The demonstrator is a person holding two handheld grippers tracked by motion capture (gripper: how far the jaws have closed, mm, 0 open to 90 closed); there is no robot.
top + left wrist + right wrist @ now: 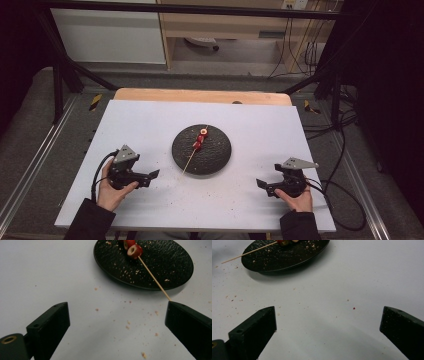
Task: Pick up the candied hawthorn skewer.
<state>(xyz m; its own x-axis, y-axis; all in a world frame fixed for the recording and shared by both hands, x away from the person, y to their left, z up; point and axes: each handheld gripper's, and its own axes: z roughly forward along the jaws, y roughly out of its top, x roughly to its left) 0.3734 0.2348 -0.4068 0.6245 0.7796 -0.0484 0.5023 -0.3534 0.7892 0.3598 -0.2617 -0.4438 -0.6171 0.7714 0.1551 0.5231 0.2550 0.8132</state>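
Skewer lies on the black plate mid-worktop, bare end overhanging the plate's near-left rim. No legible writing anywhere. Left gripper and right gripper rest on the worktop either side, well apart from the plate, both jaws spread, holding nothing.

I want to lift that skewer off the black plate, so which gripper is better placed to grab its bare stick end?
Probably the left gripper: the skewer has its bare end overhanging the plate toward it. Both grippers are open.
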